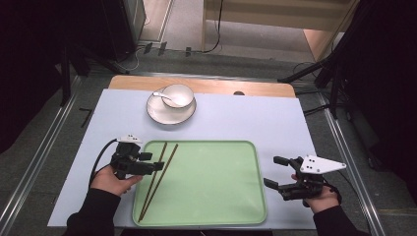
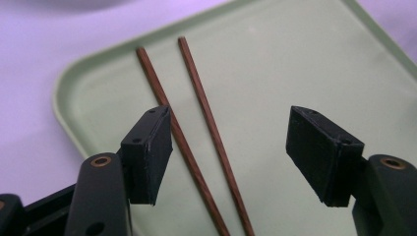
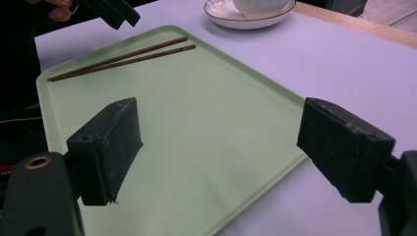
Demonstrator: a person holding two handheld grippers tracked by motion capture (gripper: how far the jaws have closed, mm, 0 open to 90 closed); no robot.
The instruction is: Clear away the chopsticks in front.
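Chopsticks [image 1: 156,178] lie side by side on the tray [image 1: 216,196], apparently just set down, as the left gripper [image 1: 158,166] hovers above, jaws wide and empty, and the right gripper [image 1: 276,172] waits open.

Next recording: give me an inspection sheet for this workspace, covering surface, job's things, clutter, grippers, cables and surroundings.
Surface: pale mat over a wooden table.
Job's things: two chopsticks lie side by side on the left part of the green tray.
Clutter: bowl with a spoon stands on a plate beyond the tray.
Grippers: left gripper open above the chopsticks, not touching them; right gripper open and holding nothing, at the tray's right edge.
Cables: black cable trails from the left gripper.
Surroundings: grey floor, dark stands, floor cables.
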